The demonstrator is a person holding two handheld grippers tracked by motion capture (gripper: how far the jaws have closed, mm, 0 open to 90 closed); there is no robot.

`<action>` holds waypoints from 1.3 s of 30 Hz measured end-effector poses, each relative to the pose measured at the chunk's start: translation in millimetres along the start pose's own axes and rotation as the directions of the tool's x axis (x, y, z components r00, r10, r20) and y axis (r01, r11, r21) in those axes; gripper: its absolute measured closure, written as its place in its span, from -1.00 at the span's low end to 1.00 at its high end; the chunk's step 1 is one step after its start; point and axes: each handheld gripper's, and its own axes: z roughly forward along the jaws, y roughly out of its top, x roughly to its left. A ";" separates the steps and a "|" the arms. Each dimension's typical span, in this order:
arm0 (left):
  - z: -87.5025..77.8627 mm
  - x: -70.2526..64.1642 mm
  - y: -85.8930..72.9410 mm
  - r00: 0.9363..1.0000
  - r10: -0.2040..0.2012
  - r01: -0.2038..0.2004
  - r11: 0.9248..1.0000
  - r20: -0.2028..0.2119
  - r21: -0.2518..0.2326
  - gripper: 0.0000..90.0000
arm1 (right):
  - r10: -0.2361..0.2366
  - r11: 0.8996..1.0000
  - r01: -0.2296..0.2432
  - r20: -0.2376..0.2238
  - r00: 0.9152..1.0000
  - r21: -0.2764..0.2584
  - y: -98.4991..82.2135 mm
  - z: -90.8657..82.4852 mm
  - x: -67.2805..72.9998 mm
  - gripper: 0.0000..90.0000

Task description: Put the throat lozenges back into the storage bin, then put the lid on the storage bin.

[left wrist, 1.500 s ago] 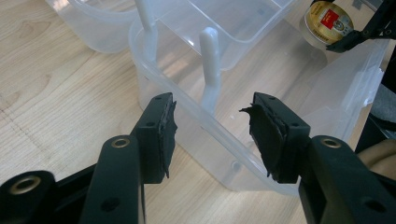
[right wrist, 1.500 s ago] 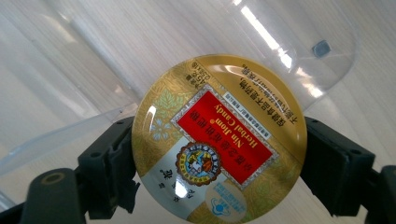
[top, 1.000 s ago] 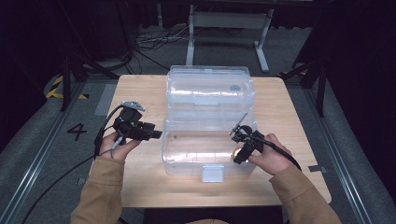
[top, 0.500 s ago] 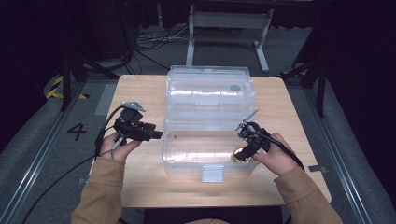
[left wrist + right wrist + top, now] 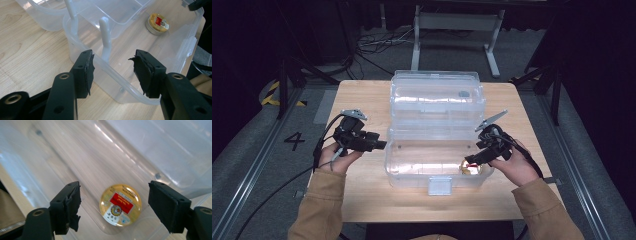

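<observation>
Tin point(image 5: 120, 205), round and gold-lidded with a red label, lies flat on the floor of the clear plastic bin point(image 5: 412, 172), directly below the right gripper point(image 5: 470, 161) and between its two jaws as seen from above. Those jaws stand wide and have just been closing a little, yet neither pad touches the tin; it sits on the bin floor on its own, apart from both. My reading is that the gripper hangs over it so the tin stays centred in the gap, either for a grasp or just after a release; which of the two I cannot tell.

Across the bin, the left gripper point(image 5: 113, 71) is held level at the side wall, jaws wide and holding nothing, with the rim of the wall passing between them. That placement looks meant to steady the light bin while the other hand works inside. From here the tin point(image 5: 157, 23) is far ahead, near the opposite wall.

Beyond both grippers the hinged lid point(image 5: 437, 95) lies open on the wooden table point(image 5: 362, 95).

Motion blurs the bin floor in the right gripper view, and the label's small print is unreadable. In the high view the gripper covers most of the tin. The white upright posts point(image 5: 106, 37) inside the wall are cut off at the top.
</observation>
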 end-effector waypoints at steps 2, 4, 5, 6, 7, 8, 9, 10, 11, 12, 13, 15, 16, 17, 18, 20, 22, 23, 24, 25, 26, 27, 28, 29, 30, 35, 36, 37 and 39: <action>0.4 -0.2 0.1 1.000 -0.001 0.001 1.000 0.000 0.000 0.11 | -0.008 0.999 0.008 0.002 1.000 -0.050 0.5 -8.8 0.5 -0.36; 0.9 -0.3 0.2 1.000 -0.001 0.001 1.000 0.001 0.001 0.11 | -0.015 0.996 0.016 0.006 1.000 -0.084 1.0 -15.2 0.9 -0.29; 0.9 -0.3 0.2 1.000 -0.001 0.001 1.000 0.001 0.001 0.11 | -0.015 0.996 0.016 0.006 1.000 -0.084 1.0 -15.2 0.9 -0.29; 1.2 -0.5 0.2 1.000 -0.003 0.003 1.000 0.001 0.003 0.11 | -0.025 0.995 0.026 0.008 1.000 -0.101 1.4 -19.0 1.1 -0.26; 1.5 -0.7 0.1 1.000 -0.001 0.001 1.000 0.000 0.004 0.11 | -0.030 0.993 0.032 0.013 0.999 -0.117 2.1 -22.2 1.7 -0.26; 1.5 -1.0 0.0 1.000 -0.001 0.001 1.000 0.000 0.007 0.11 | -0.030 0.991 0.032 0.016 0.999 -0.133 2.9 -25.3 2.1 -0.25; 1.6 -1.4 -0.4 1.000 -0.002 0.002 1.000 -0.001 0.006 0.11 | -0.028 0.989 0.030 0.015 0.999 -0.143 3.6 -27.7 2.1 -0.26; 1.4 -1.2 -0.4 1.000 0.001 -0.001 1.000 0.000 0.005 0.11 | -0.027 0.987 0.029 0.012 1.000 -0.159 5.7 -30.7 1.5 -0.27; 1.4 -1.2 -0.4 1.000 0.001 -0.001 1.000 0.000 0.005 0.11 | -0.027 0.987 0.029 0.012 1.000 -0.159 5.7 -30.7 1.5 -0.27; 1.0 -0.9 -0.3 1.000 0.001 -0.001 1.000 0.002 0.003 0.11 | -0.028 0.986 0.030 0.012 1.000 -0.164 7.2 -32.3 1.3 -0.28; 1.0 -0.8 -0.3 1.000 0.000 0.000 1.000 0.002 0.002 0.11 | -0.029 0.985 0.031 0.014 0.999 -0.170 9.8 -34.7 1.5 -0.28; 1.2 -0.3 0.0 1.000 -0.001 0.001 1.000 0.001 0.004 0.11 | -0.035 0.984 0.038 0.017 0.999 -0.176 13.7 -37.3 1.5 -0.29; 1.2 -0.3 0.0 1.000 -0.001 0.001 1.000 0.001 0.004 0.11 | -0.035 0.984 0.038 0.017 0.999 -0.176 13.7 -37.3 1.5 -0.29; 1.3 -0.2 -0.1 1.000 0.001 -0.001 1.000 0.000 0.007 0.11 | -0.038 0.983 0.039 0.011 0.999 -0.180 17.4 -39.5 1.2 -0.30; 1.3 -0.4 -0.4 1.000 0.001 -0.001 1.000 0.000 0.008 0.11 | -0.040 0.982 0.039 -0.003 0.999 -0.186 21.7 -41.1 0.5 -0.30; 0.6 -0.7 -1.1 1.000 0.001 -0.001 1.000 -0.001 0.008 0.11 | -0.048 0.981 0.047 -0.003 0.999 -0.188 27.7 -42.8 -0.4 -0.29; -0.6 -0.7 -1.9 1.000 0.000 0.000 1.000 0.000 0.004 0.11 | -0.053 0.980 0.051 -0.006 0.999 -0.192 33.9 -44.1 -1.4 -0.30; -1.2 -1.0 -2.6 1.000 0.000 0.000 1.000 -0.002 0.003 0.11 | -0.057 0.979 0.054 -0.008 0.998 -0.195 37.0 -45.0 -1.6 -0.30; -1.7 -1.4 -3.3 1.000 -0.004 0.004 1.000 -0.003 0.002 0.11 | -0.063 0.978 0.060 -0.010 0.998 -0.200 40.4 -45.6 -2.0 -0.31; -2.2 -1.4 -3.9 1.000 -0.005 0.005 1.000 -0.003 0.001 0.11 | -0.068 0.978 0.065 -0.008 0.998 -0.200 44.0 -46.5 -2.3 -0.31; -2.8 -1.3 -4.5 1.000 -0.003 0.003 1.000 -0.005 -0.001 0.11 | -0.073 0.976 0.070 -0.009 0.997 -0.206 47.7 -47.7 -2.8 -0.32; -3.4 -1.5 -5.2 1.000 -0.005 0.005 1.000 -0.003 -0.001 0.11 | -0.075 0.975 0.072 -0.008 0.997 -0.211 51.3 -49.1 -3.3 -0.32; -3.9 -1.8 -6.0 1.000 -0.005 0.005 1.000 -0.004 0.001 0.11 | -0.079 0.974 0.075 -0.010 0.997 -0.215 55.0 -50.5 -4.0 -0.32; -4.5 -1.4 -6.8 1.000 0.001 -0.001 1.000 -0.005 0.004 0.11 | -0.080 0.973 0.075 -0.011 0.997 -0.220 58.6 -51.7 -4.6 -0.32; -5.0 -1.6 -7.9 1.000 -0.004 0.004 1.000 -0.006 0.002 0.11 | -0.082 0.971 0.078 -0.012 0.997 -0.225 62.1 -52.5 -5.6 -0.32; -8.8 -1.9 -12.7 1.000 -0.013 0.013 1.000 -0.012 -0.002 0.11 | -0.103 0.969 0.099 -0.004 0.995 -0.227 78.9 -51.3 -8.3 -0.28; -9.9 -1.7 -13.8 1.000 -0.014 0.014 1.000 -0.012 -0.002 0.11 | -0.107 0.969 0.102 -0.008 0.994 -0.225 82.1 -50.4 -8.7 -0.27; -10.9 -1.8 -15.0 1.000 -0.019 0.019 1.000 -0.013 -0.004 0.11 | -0.110 0.969 0.104 -0.012 0.994 -0.224 85.1 -49.6 -9.4 -0.26; -12.4 -1.6 -17.4 1.000 -0.024 0.024 1.000 -0.017 -0.003 0.11 | -0.111 0.968 0.105 -0.013 0.994 -0.226 90.6 -48.2 -9.8 -0.23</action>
